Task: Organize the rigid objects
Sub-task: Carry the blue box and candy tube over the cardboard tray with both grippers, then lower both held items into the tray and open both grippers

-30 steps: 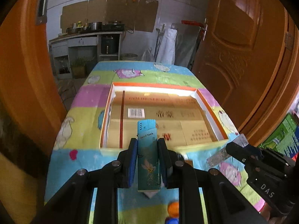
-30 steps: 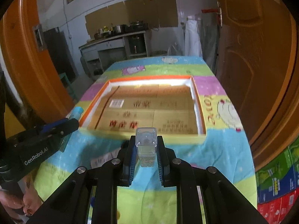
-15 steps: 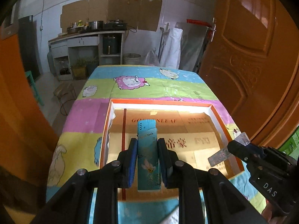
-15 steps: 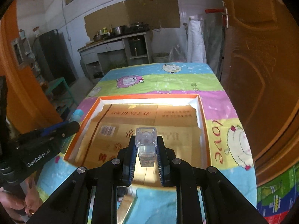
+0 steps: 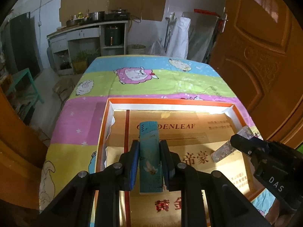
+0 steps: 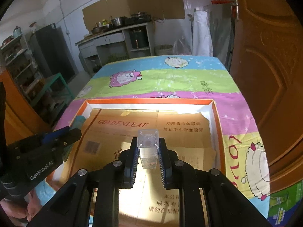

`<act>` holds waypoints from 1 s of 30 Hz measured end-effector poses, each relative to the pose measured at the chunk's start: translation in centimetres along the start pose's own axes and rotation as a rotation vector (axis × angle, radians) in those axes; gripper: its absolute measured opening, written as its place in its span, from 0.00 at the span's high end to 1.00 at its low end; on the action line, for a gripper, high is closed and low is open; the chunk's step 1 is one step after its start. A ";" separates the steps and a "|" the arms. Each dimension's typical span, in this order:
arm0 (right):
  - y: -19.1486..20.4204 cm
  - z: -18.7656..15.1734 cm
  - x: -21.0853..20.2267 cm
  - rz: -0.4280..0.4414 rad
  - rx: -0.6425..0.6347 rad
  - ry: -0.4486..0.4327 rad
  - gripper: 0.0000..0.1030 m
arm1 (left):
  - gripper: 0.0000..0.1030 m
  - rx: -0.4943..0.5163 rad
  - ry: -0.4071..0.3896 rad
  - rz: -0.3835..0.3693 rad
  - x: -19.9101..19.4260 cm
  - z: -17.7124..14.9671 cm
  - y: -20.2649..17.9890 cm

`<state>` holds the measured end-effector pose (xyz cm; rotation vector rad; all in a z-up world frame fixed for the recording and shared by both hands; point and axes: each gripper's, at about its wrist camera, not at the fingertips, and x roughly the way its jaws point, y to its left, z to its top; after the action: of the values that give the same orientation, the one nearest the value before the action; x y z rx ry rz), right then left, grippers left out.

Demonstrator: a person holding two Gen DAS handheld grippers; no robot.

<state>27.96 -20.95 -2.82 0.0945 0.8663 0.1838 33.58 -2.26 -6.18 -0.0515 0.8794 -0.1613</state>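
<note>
My left gripper (image 5: pixel 149 147) is shut on a teal lighter (image 5: pixel 150 158) with a bee print, held upright over the left part of the shallow orange-rimmed box (image 5: pixel 170 100). My right gripper (image 6: pixel 148 147) is shut on a small clear square bottle (image 6: pixel 148 149) over the middle of the same box (image 6: pixel 147 100). The box floor is gold cardboard printed with GOLDENLEAF. The right gripper with its clear bottle (image 5: pixel 230 143) shows at the right of the left wrist view. At the left of the right wrist view the left gripper body (image 6: pixel 43 151) appears.
The box lies on a table under a striped cartoon-sheep cloth (image 5: pixel 151 79). A brown wooden door (image 5: pixel 265 47) stands close on the right. Beyond the table are a counter with pots (image 6: pixel 117 26) and a green stool (image 6: pixel 56 83). A person's hand (image 6: pixel 17 211) holds the left gripper.
Both grippers have moved forward from the table's near edge to above the box floor, still holding the lighter and the bottle. The box now fills the lower part of both views.
</note>
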 end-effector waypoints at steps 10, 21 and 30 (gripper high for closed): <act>0.0 0.9 1.9 -0.007 -0.018 -0.002 0.80 | 0.78 0.000 0.050 0.009 2.9 -0.3 0.1; -0.1 1.4 6.1 -0.027 -0.029 0.086 0.80 | 0.78 -0.006 0.077 0.015 4.5 -0.6 0.6; -0.3 0.7 7.1 -0.051 -0.020 0.143 0.71 | 0.78 0.014 0.085 0.000 4.9 -1.0 0.9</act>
<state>33.05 -19.86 -7.70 0.0408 1.0080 0.1529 36.00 -2.19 -10.66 -0.0320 0.9629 -0.1702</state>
